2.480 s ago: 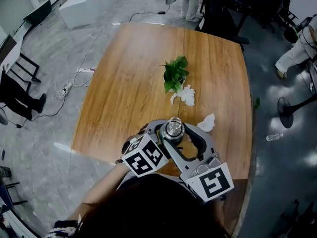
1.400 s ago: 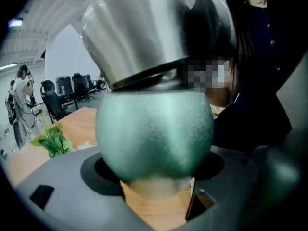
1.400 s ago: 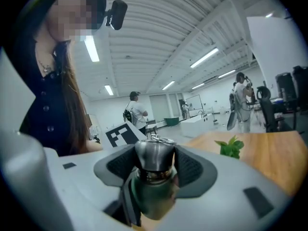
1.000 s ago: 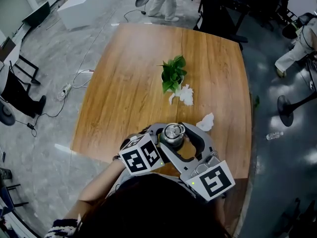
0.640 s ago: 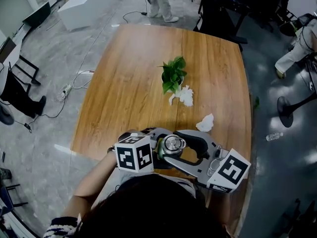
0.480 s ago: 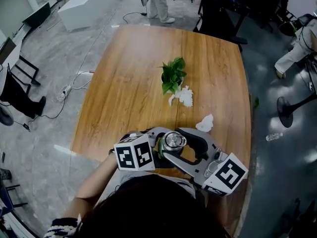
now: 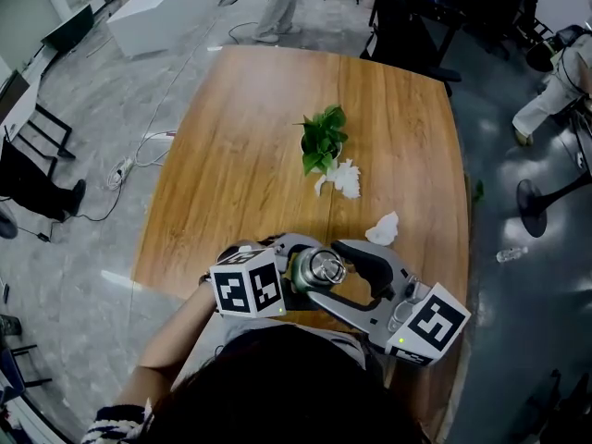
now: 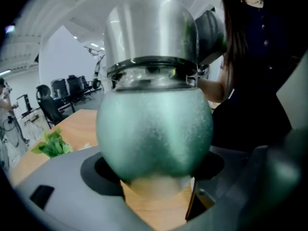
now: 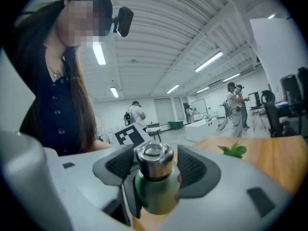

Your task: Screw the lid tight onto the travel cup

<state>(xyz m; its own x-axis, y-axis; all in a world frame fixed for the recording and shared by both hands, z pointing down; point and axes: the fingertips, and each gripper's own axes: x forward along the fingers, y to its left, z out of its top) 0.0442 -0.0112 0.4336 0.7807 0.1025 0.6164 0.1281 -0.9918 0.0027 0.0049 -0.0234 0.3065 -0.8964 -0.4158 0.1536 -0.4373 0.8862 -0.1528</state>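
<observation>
The travel cup has a green body (image 8: 154, 129) and a steel lid (image 8: 150, 28). In the head view it stands at the near edge of the table, lid (image 7: 323, 265) up. My left gripper (image 7: 294, 272) comes in from the left and is shut on the green body, which fills the space between its jaws (image 8: 156, 173). From the right, my right gripper (image 9: 155, 166) reaches in with its pads (image 9: 192, 167) on either side of the lid (image 9: 154, 159). Its jaws are opening, and a thin gap shows on each side of the lid. Its marker cube (image 7: 435, 320) sits at the lower right.
A small green plant (image 7: 324, 139) stands mid-table with crumpled white tissue (image 7: 348, 178) beside it. Another tissue (image 7: 385, 228) lies just beyond the right gripper. The wooden table (image 7: 240, 155) ends right under the cup. People, chairs and cables occupy the floor around it.
The right gripper has swung round the lid, its cube moving to the right, and its jaws have widened off the lid. The left gripper keeps its hold on the cup body.
</observation>
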